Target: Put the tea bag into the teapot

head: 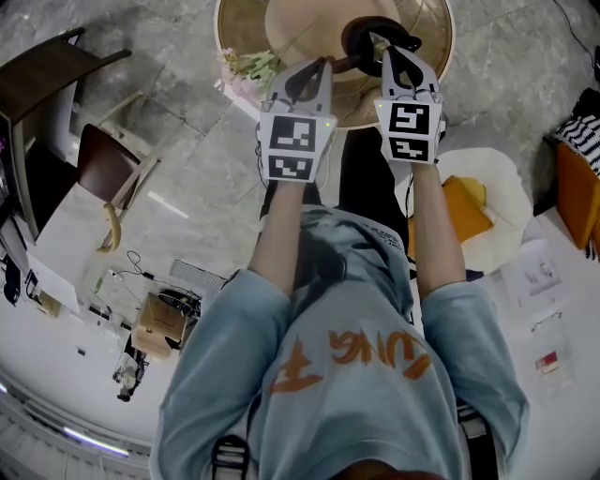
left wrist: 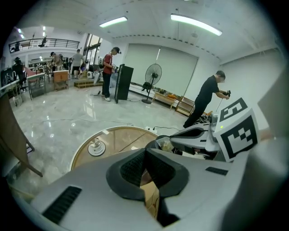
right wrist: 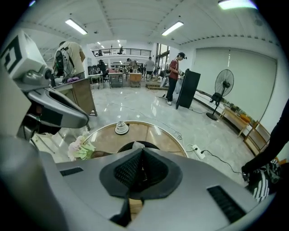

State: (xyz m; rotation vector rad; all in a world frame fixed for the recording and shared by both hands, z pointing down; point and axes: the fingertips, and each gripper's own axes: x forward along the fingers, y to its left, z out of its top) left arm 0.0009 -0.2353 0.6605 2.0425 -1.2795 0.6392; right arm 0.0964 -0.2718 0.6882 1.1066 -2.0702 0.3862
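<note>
Tea bag [left wrist: 165,144]: likely light, soft, easily torn; best held by its edge. Right gripper [right wrist: 142,151] pinches it above teapot [head: 356,37]; left gripper [left wrist: 144,151] pressed together, empty.

Left tongs [head: 322,66], right tongs [head: 380,42] at dark teapot [head: 356,37], round wooden table [head: 239,23]

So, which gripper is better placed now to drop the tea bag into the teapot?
Right. The right gripper is shut on what looks like the tea bag, over the black teapot. The left gripper is shut with nothing seen in it, off to the teapot's side.
</note>
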